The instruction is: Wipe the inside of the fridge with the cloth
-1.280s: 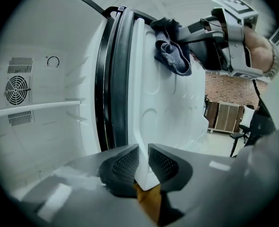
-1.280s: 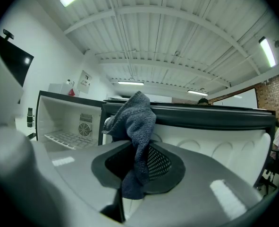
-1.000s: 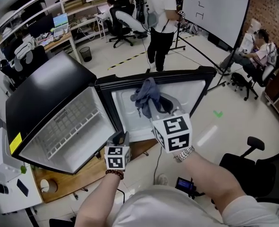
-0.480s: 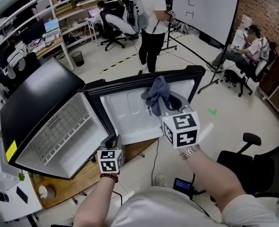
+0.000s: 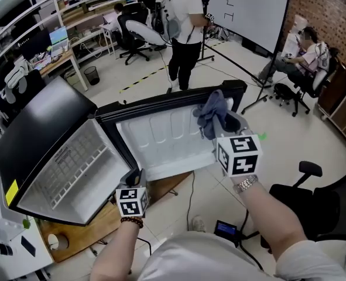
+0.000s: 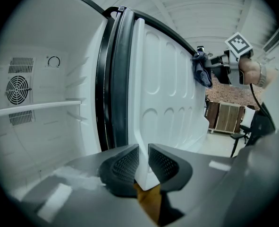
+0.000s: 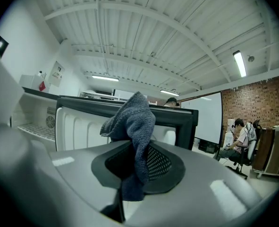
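A small black fridge (image 5: 41,127) stands open, its white inside (image 6: 40,108) showing a fan grille and a shelf. The door (image 5: 167,136) is swung wide, its white moulded lining facing me. My left gripper (image 5: 139,175) is shut on the door's lower edge (image 6: 144,174), which sits pinched between the pads. My right gripper (image 5: 224,123) is shut on a grey-blue cloth (image 5: 212,111) and holds it against the lining near the door's upper right corner. The cloth (image 7: 135,122) bunches above the jaws and hangs down between them. From the left gripper view the cloth (image 6: 201,72) touches the door's far edge.
A person (image 5: 185,16) stands just behind the fridge. A whiteboard (image 5: 254,7) and a seated person (image 5: 306,48) are at the back right. A black office chair (image 5: 316,201) is at my right. The fridge rests on a wooden board (image 5: 105,215); a cable (image 5: 191,195) trails on the floor.
My right gripper has carried the cloth to the right along the upper part of the door lining, toward its corner. The left gripper has kept its hold on the door's edge.
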A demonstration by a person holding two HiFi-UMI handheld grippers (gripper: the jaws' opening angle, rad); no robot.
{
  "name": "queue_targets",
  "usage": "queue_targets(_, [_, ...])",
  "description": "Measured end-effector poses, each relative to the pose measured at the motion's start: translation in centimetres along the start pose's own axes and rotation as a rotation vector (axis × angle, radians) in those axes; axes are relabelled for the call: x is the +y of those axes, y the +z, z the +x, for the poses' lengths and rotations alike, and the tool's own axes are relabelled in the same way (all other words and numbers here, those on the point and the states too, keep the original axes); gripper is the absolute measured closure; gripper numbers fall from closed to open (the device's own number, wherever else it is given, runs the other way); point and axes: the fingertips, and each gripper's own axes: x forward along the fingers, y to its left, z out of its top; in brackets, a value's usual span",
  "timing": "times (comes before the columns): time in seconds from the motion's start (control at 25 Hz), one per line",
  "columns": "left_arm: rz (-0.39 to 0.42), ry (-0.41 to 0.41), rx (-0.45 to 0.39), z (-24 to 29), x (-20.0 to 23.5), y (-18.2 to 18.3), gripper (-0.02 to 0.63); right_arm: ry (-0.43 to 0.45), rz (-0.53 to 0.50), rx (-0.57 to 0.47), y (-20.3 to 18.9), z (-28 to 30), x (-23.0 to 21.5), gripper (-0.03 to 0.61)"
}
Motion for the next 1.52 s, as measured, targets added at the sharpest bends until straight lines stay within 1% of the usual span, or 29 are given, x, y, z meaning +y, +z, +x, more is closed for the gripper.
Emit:
queue_targets(0.32, [-0.005, 0.006, 0.001, 0.0, 0.1, -0.2, 0.551, -0.063, 0.014, 0.007, -0.3, -0.9, -3.2, 0.522])
queue_targets(0.48, [-0.006, 0.009, -0.002, 0.0, 0.1, -0.1, 0.551, -0.080, 0.015, 0.008, -0.5, -1.5, -4.3, 0.522])
queue_targets(0.64, [-0.012, 0.010, -0.004, 0.0, 0.0, -0.2, 0.551, -0.085, 0.024, 0.003, -0.6, -2.1, -4.5, 0.522])
queue_targets(0.72, [-0.020, 0.008, -0.004, 0.0, 0.0, -0.2, 0.552, -0.068, 0.027, -0.007, -0.3, -2.5, -3.6, 0.522])
queue_targets(0.84, [-0.028, 0.003, -0.005, -0.1, -0.3, 0.0, 0.552, 0.007, 0.018, -0.025, 0.0, -3.0, 0.0, 0.523])
queue_targets(1.08, [-0.038, -0.006, -0.005, -0.1, -0.4, 0.0, 0.554, 0.226, 0.002, -0.010, -1.1, -2.3, 11.4, 0.523])
queue_targets(1.24, [-0.044, -0.024, -0.001, -0.1, -0.5, -0.1, 0.554, 0.352, -0.012, 0.005, -1.6, -1.3, 18.2, 0.523])
queue_targets(1.4, [-0.052, -0.039, 0.023, 0.0, -0.5, -1.2, 0.554, 0.440, -0.034, 0.021, -2.0, -0.5, 23.1, 0.523])
queue_targets(1.52, [-0.045, -0.050, 0.037, 0.1, -0.4, -2.0, 0.554, 0.468, -0.049, 0.036, -2.4, 0.3, 25.5, 0.523])
